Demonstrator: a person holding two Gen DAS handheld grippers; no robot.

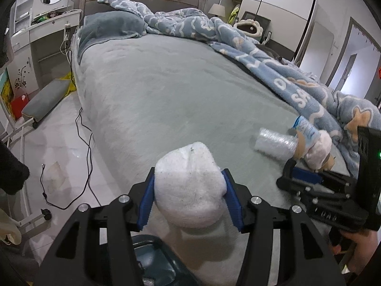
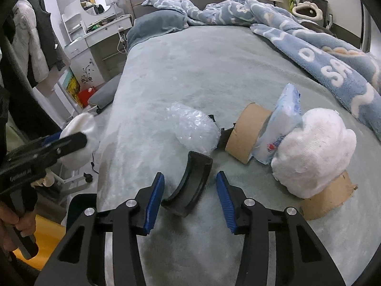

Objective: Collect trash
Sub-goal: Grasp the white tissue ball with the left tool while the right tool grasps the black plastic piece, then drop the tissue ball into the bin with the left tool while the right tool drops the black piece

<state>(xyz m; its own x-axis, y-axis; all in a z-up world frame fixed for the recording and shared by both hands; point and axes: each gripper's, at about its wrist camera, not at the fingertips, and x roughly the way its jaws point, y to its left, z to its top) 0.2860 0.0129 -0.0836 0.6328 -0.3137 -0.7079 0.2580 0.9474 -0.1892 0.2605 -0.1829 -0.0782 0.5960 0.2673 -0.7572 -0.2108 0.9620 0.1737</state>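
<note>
My left gripper [image 1: 189, 199] is shut on a white sock [image 1: 190, 190] and holds it above the bed's near edge, over a dark teal bin [image 1: 152, 259]. My right gripper [image 2: 190, 197] is open, with a curved black plastic piece [image 2: 190, 186] lying on the bed between its fingers. On the bed [image 2: 190, 71] lie a wad of bubble wrap [image 2: 193, 126], a cardboard tape roll [image 2: 247, 133], a blue-white tissue pack [image 2: 283, 124], another white sock [image 2: 314, 152] and a second cardboard roll [image 2: 326, 197] under it.
A blue patterned blanket [image 1: 273, 54] is bunched along the bed's right side and head. A white dresser [image 1: 40, 31] stands left of the bed. A black cable [image 1: 83, 143], a grey cushion [image 1: 45, 100] and a red box [image 1: 17, 106] lie on the floor.
</note>
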